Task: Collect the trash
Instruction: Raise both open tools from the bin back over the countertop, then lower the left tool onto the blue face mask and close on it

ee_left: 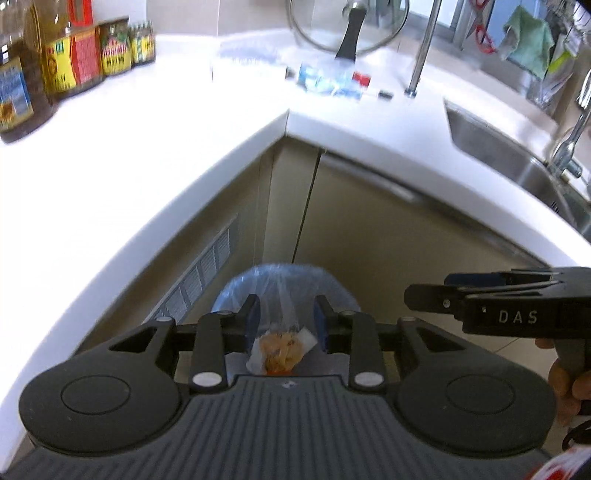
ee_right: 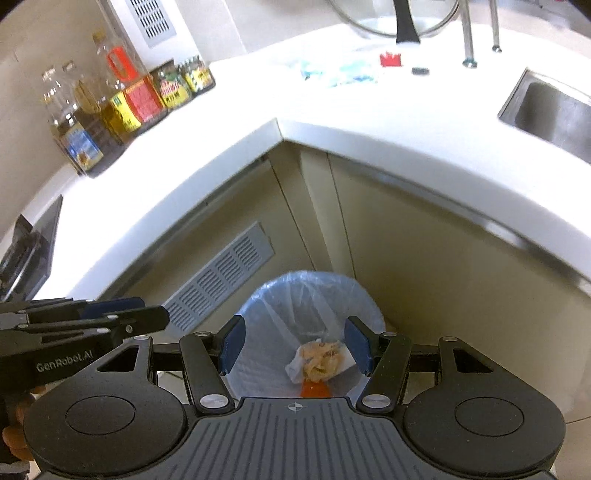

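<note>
trash (ee_left: 281, 349) lies in the bin (ee_left: 236, 291) on the floor, in the inner corner of the cabinets: a crumpled white wrapper with tan, crumbly matter on it, and an orange scrap (ee_right: 314, 389) just under it at 6 o'clock. the bin is lined with a clear bluish bag (ee_right: 314, 295), its rim showing all round.

my left gripper (ee_left: 286, 323) hangs above the bin, jaws apart, nothing between the blue pads (ee_left: 252, 317). the trash appears in the gap between them but lies far below, apart from them. my right gripper (ee_right: 295, 345) hangs over the same bin, jaws spread wider, also holding nothing; the wrapper sits toward its right-hand pad in that view, again well below.

each gripper shows in the other's camera: the right one enters the left view at 3 o'clock, the left one enters the right view at 9 o'clock. they are near each other but not touching.

white countertop (ee_right: 229, 122) wraps the corner at 12 o'clock. on it, oil and sauce bottles (ee_right: 110, 107) stand at 10 o'clock, blue-and-clear plastic wrappers (ee_left: 325, 79) and a small red item (ee_right: 390, 59) lie at 12 o'clock, near a glass lid (ee_left: 349, 26) leaning upright. steel sink (ee_left: 498, 147) at 2 o'clock. a grey vent grille (ee_right: 221, 277) is set in the cabinet just beside the bin at 10 o'clock.
</note>
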`<control>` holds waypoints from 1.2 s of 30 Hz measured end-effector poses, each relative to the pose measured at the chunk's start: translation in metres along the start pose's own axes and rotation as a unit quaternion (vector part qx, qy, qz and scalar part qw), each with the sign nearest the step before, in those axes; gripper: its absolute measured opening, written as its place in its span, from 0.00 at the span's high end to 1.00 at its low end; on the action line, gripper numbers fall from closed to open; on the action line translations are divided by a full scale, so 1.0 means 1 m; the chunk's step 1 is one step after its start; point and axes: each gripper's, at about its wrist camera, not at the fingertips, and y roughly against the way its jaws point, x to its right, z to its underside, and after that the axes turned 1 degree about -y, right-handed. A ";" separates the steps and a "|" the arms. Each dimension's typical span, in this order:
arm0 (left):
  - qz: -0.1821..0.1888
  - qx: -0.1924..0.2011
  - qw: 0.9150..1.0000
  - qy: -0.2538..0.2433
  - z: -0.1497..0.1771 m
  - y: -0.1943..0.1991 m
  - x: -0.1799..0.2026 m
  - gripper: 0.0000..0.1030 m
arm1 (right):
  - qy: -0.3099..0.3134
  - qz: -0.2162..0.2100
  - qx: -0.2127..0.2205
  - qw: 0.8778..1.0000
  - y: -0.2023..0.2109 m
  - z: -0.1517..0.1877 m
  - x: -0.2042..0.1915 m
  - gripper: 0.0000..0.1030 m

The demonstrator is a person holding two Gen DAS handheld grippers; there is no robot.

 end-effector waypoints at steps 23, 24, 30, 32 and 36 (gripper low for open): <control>-0.037 0.096 0.995 0.007 -0.100 -0.014 0.035 0.59 | 0.021 0.000 0.092 0.996 0.028 -0.100 0.077 0.42; -0.038 0.097 0.995 0.007 -0.107 -0.020 0.039 0.59 | 0.023 -0.004 0.094 0.995 0.025 -0.108 0.082 0.42; -0.054 0.109 0.993 0.000 -0.149 -0.058 0.066 0.52 | 0.046 -0.022 0.094 0.994 0.000 -0.155 0.114 0.42; -0.057 0.112 0.992 -0.006 -0.162 -0.073 0.073 0.52 | 0.053 -0.026 0.095 0.994 -0.008 -0.170 0.125 0.42; -0.067 0.114 0.991 -0.017 -0.188 -0.104 0.088 0.49 | 0.061 -0.033 0.092 0.993 -0.025 -0.195 0.144 0.42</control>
